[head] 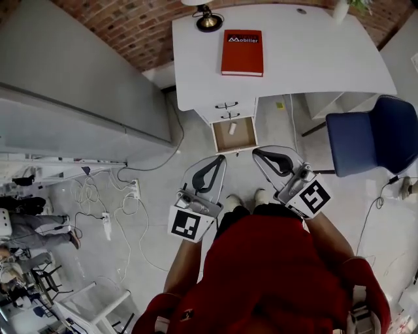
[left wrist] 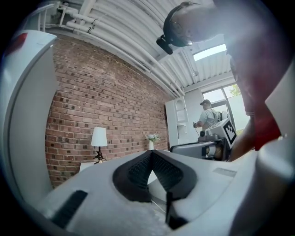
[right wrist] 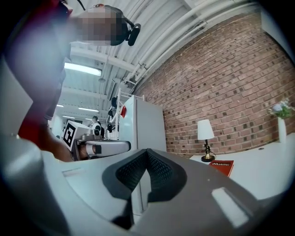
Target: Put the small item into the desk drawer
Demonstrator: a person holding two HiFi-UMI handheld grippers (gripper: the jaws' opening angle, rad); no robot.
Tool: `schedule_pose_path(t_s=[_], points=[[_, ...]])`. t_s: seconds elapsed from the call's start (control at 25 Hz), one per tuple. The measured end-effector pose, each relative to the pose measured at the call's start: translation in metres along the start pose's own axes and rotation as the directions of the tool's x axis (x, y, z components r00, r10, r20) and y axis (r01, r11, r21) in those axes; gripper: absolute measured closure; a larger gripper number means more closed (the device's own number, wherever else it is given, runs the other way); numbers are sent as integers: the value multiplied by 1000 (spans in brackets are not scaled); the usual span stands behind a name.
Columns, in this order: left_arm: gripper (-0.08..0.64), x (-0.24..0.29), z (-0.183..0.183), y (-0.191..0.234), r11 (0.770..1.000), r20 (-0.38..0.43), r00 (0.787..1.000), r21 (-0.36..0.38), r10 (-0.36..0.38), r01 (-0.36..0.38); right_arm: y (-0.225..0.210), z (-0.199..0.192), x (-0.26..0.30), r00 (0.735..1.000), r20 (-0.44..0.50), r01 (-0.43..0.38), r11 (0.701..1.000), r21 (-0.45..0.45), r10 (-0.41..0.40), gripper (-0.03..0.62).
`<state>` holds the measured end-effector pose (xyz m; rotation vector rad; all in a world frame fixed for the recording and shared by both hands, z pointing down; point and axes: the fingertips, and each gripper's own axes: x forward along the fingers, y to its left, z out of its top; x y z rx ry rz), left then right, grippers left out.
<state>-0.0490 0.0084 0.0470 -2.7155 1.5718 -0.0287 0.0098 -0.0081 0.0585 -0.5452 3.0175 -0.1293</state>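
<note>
**A:** Head view, upper centre: the item (head: pixel 232 128) already lies inside the open drawer (head: pixel 251 134), just under the desk (head: pixel 307 59)!

**B:** Placed, I'd say; perhaps only shutting the drawer remains. Its long axis?

**A:** Roughly top-to-bottom of frame. Left tongs (head: pixel 220 159) and right tongs (head: pixel 257 153) are closed and empty, at centre.

Desk (head: pixel 313 59) is loaded with a red book (head: pixel 242 53) laid flat near the middle, a lamp (head: pixel 208 19) at the back edge and a vase (head: pixel 341 9) at the far right corner. Its drawer (head: pixel 243 138) is pulled out, and a small white item (head: pixel 232 128) is seen lying inside. On the floor (head: pixel 163 189), cables (head: pixel 124 215) and a power strip (head: pixel 136 190) are spread at left, and a blue chair (head: pixel 375 140) is parked at the desk's right.
</note>
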Motion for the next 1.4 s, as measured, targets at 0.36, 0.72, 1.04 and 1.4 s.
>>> schedule_pose_path(t_s=[0.36,0.72,1.04,1.4], points=[[554,-28,9,-21,1000,9,1000,9,9,-9,26,12,-27,1000,29,7,1000,11,-7,581],[554,-34,18,-26,1000,34,999,4,0,0,36,16,-37,1000,14,23,1000,1,-23,581],[554,-42,17,-21,1000,39,999,7,3,-3,41,13,-39,999,5,32,999,-1,-32,581],[554,-49,18,-21,1000,48,999,6,2,-2,47,9,-39,999,-14,42,999,-15,-42,581]])
